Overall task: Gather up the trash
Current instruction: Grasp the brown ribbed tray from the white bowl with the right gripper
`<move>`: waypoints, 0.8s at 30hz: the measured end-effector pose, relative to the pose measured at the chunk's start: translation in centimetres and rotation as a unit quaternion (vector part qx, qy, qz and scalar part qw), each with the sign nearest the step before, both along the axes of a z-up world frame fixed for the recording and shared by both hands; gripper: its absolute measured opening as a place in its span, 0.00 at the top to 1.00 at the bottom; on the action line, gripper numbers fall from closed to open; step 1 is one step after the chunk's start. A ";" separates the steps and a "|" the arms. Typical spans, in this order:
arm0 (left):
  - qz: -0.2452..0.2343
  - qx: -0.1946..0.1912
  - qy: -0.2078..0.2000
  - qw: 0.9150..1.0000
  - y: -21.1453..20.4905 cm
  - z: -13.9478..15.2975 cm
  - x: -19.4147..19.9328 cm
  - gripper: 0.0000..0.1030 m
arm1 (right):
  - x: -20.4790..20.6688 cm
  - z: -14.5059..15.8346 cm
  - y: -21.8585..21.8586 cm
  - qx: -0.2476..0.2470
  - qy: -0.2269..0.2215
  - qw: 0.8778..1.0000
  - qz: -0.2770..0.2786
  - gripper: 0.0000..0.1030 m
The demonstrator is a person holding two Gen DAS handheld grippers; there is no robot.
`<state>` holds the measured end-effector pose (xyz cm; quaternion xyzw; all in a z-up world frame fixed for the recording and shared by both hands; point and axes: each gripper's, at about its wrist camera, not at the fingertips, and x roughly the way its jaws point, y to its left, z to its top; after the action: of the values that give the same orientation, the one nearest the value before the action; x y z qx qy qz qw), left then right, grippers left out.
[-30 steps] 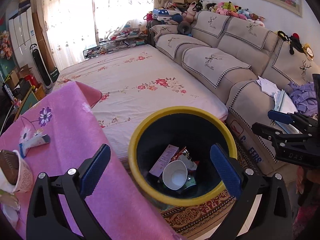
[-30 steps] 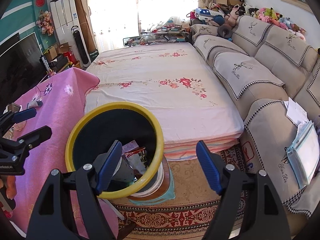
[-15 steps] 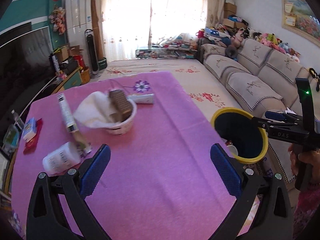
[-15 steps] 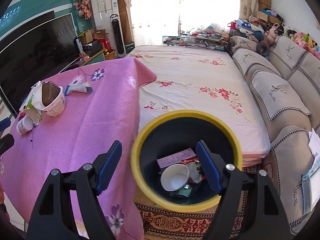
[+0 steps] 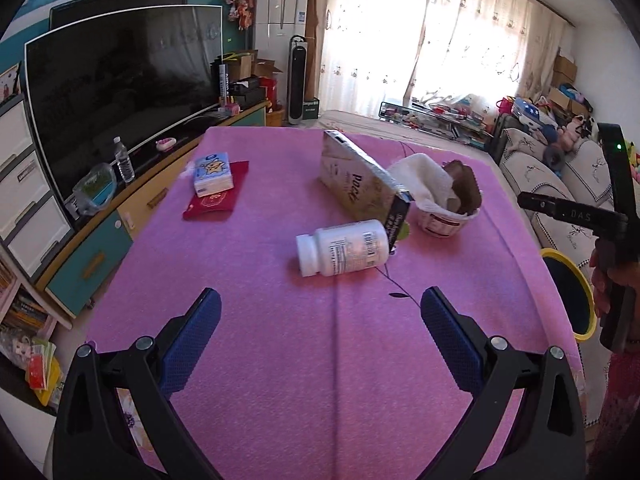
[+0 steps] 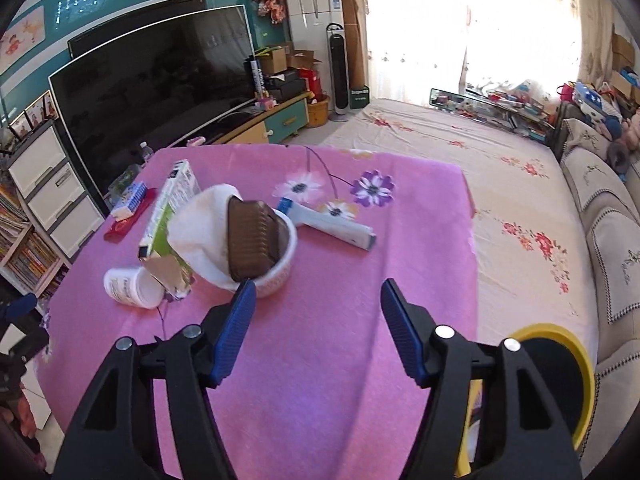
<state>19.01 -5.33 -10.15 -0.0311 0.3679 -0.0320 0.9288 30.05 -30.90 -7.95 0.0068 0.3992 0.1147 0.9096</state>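
Both grippers hang over the pink surface (image 5: 280,360) with fingers spread and nothing between them: the left gripper (image 5: 320,338) short of the white pill bottle (image 5: 344,247), the right gripper (image 6: 316,326) just short of the white bowl (image 6: 276,268). The bottle lies on its side just beside that bowl, an opened carton (image 5: 360,184) leans between them, and the yellow-rimmed trash bin (image 6: 560,368) stands off the surface's edge, well apart from the bowl.
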 end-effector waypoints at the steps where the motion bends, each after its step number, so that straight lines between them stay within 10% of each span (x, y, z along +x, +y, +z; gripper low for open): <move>1: 0.003 -0.001 0.000 1.000 0.1 -0.1 0.0 0.05 | 0.7 0.0 1.0 -0.001 0.001 1.000 0.010 0.42; 24: -0.001 -0.015 0.015 1.000 0.0 -1.6 0.6 0.05 | 5.0 -1.3 5.6 -0.018 0.019 0.999 0.023 0.75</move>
<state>19.57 -5.30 -11.79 -0.0449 0.3809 -0.0375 0.9228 35.10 -25.28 -9.28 -0.0168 0.4188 0.1281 0.8988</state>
